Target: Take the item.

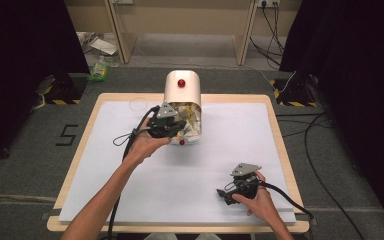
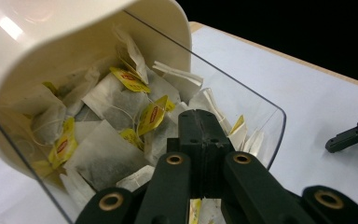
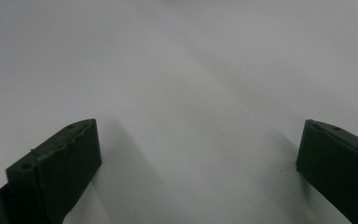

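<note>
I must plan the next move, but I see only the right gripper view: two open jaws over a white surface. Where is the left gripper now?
Observer: The left gripper is at the mouth of a white container lying on its side at the far middle of the table.
Operator: What is inside it?
Observer: Tea bags with yellow tags, piled behind a clear lid.
Operator: Are the left jaws open?
Observer: No, in the left gripper view they are pressed together; whether they pinch anything I cannot tell.

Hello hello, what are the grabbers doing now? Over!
Left gripper jaws shut, inside the tipped tea bag container. Right gripper jaws open, over bare white sheet. Nothing in the way.
</note>
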A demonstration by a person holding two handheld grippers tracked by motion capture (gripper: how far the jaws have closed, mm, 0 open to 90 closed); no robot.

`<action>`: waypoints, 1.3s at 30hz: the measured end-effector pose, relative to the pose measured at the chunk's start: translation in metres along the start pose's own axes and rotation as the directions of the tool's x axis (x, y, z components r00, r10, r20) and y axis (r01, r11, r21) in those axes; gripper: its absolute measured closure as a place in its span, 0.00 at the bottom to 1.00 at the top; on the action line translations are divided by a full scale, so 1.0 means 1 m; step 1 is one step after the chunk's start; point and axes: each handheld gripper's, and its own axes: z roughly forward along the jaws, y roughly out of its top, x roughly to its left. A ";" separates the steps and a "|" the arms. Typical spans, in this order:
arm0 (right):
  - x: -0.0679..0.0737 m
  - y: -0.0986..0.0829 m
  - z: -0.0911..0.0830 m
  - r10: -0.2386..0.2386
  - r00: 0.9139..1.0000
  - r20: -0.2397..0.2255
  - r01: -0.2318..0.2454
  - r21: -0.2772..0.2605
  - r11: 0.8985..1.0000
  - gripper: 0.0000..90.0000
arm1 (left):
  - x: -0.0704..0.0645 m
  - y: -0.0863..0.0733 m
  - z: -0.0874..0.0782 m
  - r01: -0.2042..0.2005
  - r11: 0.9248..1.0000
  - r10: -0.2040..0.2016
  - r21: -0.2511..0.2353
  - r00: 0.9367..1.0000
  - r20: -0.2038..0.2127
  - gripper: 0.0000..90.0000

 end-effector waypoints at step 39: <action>0.000 0.000 0.000 0.002 1.000 0.000 -0.002 0.002 1.000 0.00 | 0.035 0.039 -0.093 0.040 0.985 -0.039 -0.167 0.999 0.005 0.99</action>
